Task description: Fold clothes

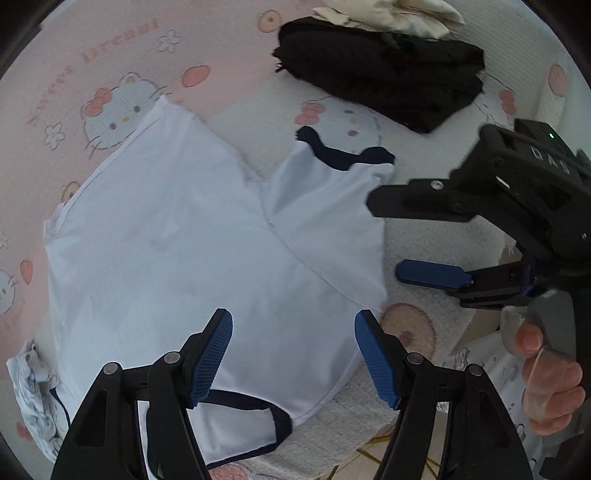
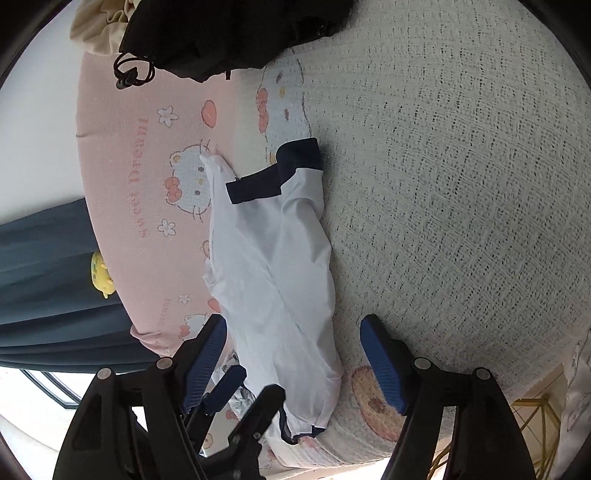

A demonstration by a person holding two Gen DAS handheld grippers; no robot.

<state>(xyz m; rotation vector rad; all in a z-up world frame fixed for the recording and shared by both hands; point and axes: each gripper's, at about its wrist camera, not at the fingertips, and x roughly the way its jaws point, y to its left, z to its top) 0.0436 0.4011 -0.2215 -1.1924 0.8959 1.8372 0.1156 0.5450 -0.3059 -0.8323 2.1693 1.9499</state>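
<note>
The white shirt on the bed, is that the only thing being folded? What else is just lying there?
For the job:
white shirt with dark trim
left tongs, open
right tongs, open

Just lying about:
black clothes
cream cloth
yellow toy

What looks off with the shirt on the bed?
The white shirt is only half folded: one navy-cuffed sleeve lies flipped across it at an angle, uneven. Both grippers, left and right, are open, holding nothing.

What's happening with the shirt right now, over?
Left gripper open above shirt, empty. Right gripper open, empty. White shirt flat on bed, sleeve folded in. Black clothes pile clear of it.
</note>
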